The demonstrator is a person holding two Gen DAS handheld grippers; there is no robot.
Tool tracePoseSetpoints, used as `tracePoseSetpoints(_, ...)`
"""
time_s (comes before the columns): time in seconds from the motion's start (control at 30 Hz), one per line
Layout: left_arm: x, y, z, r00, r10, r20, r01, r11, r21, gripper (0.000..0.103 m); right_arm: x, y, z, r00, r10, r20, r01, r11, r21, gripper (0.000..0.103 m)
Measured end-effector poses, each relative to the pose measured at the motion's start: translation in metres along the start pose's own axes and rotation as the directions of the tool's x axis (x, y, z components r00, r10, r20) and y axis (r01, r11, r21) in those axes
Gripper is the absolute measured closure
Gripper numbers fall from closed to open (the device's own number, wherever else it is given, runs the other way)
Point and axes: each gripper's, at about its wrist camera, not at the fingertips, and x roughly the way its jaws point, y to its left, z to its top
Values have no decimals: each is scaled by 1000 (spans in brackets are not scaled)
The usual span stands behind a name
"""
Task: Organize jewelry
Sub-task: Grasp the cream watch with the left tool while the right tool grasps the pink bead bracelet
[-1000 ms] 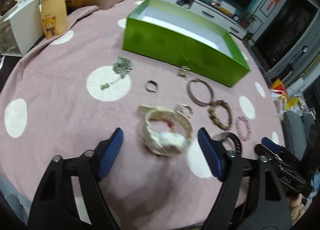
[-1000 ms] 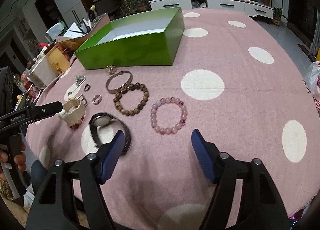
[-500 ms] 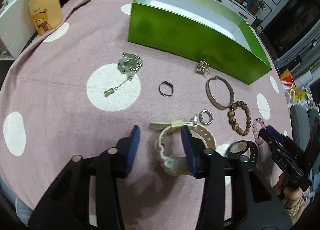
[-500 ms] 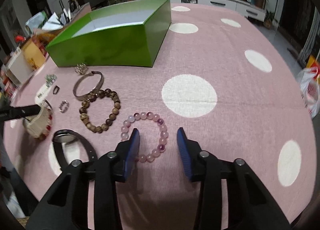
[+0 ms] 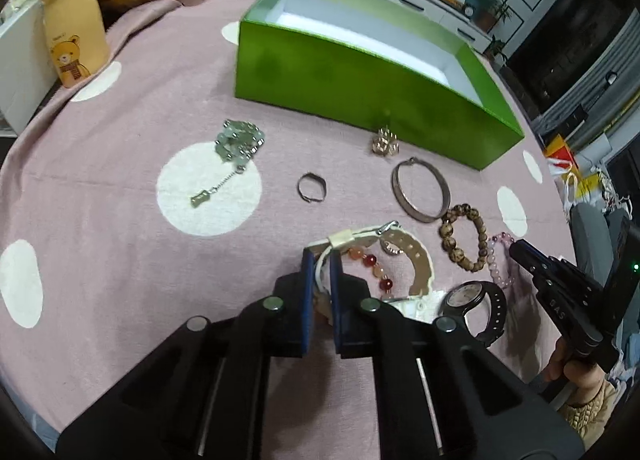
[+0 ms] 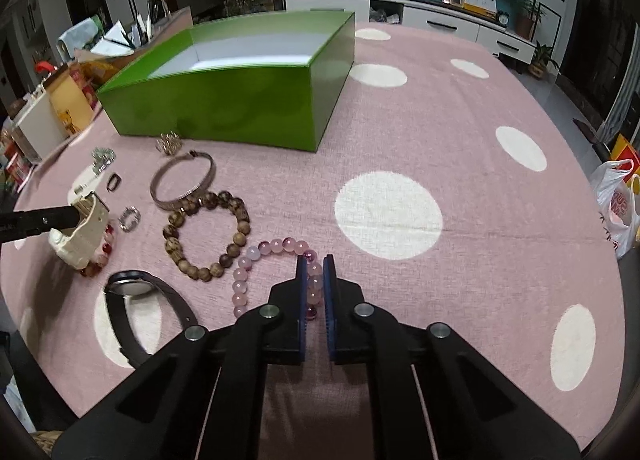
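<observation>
The left tongs (image 5: 321, 260) are clamped on the strap of a cream plastic wristwatch (image 5: 404, 260), which is seen beside a red-and-orange bead bracelet (image 5: 370, 264) on the pink white-dotted cloth of the desk (image 6: 440, 132). The right tongs (image 6: 315, 266) are closed on a pale pink bead bracelet (image 6: 256, 260) — it lies just beside a brown wooden bead bracelet (image 6: 208, 236) and a black wristwatch (image 6: 132, 288). An open green cardboard box (image 6: 240, 100) is set further back, a silver bangle (image 6: 184, 182) near it.
</observation>
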Motion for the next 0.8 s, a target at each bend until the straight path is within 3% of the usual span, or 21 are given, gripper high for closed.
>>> tracePoseSetpoints(0.43,-43,-5,8,992,-49,120,51,999,-9,96,-45,10,16,992,14,123,-11,1000,-20,96)
tracePoseSetpoints(0.8,-62,-12,23,980,-92,178,92,996,11,96,-72,17,40,976,7,219,0,1000,-31,96)
